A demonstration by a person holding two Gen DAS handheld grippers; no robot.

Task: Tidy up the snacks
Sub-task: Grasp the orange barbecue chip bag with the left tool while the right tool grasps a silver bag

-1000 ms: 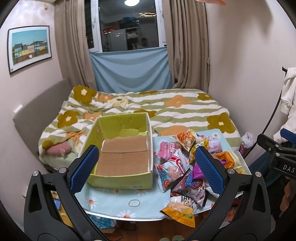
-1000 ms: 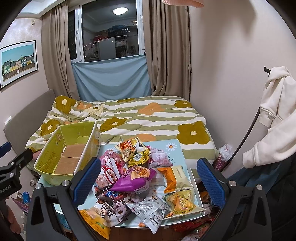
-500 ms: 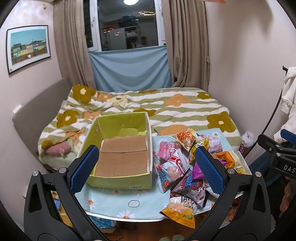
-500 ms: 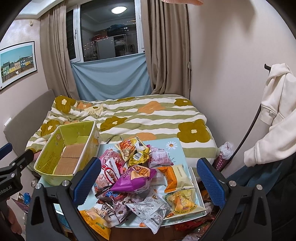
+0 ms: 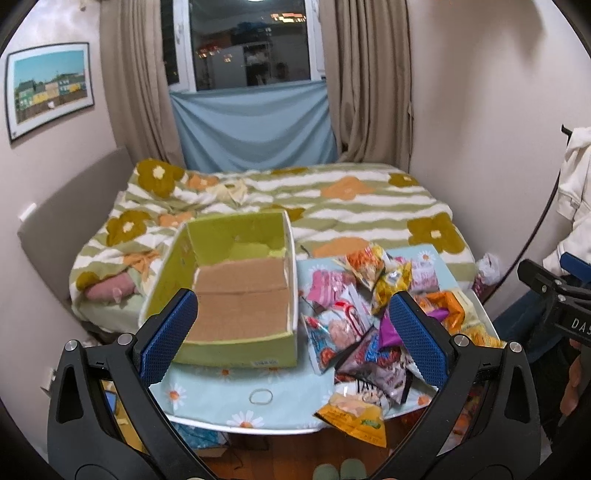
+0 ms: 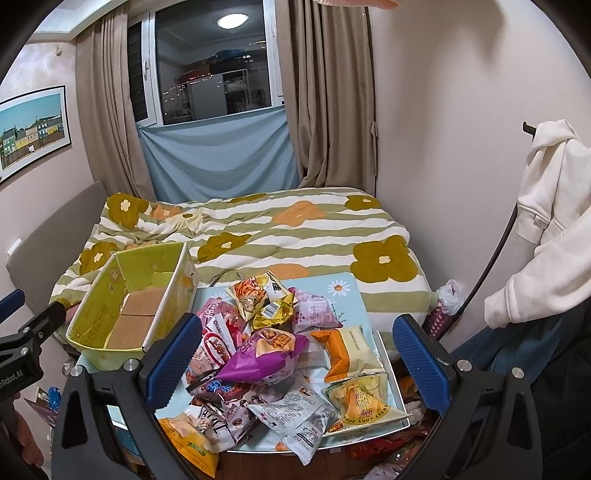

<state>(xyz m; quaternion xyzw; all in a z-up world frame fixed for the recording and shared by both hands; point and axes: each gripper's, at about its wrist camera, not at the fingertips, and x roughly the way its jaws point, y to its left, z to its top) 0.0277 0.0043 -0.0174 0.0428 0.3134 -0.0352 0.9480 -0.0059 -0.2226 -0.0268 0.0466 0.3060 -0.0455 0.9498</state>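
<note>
One green box (image 5: 236,295) sits on the left of the surface (image 5: 221,391), nothing in it, just bare cardboard at the bottom. Snack packs (image 6: 273,354) are heaped on the right, a dozen or more, too overlapped to count exactly. One purple bag (image 6: 266,354) lies on top. Left tongs (image 5: 291,332) and right tongs (image 6: 299,362) both hang spread wide, gripping nothing.

light: a ceiling lamp (image 6: 231,20) is reflecting in the dark window (image 6: 218,74), lighting the room evenly
blur: the left wrist view is smearing softly
edges: fisheye is bending walls, corners going black
</note>
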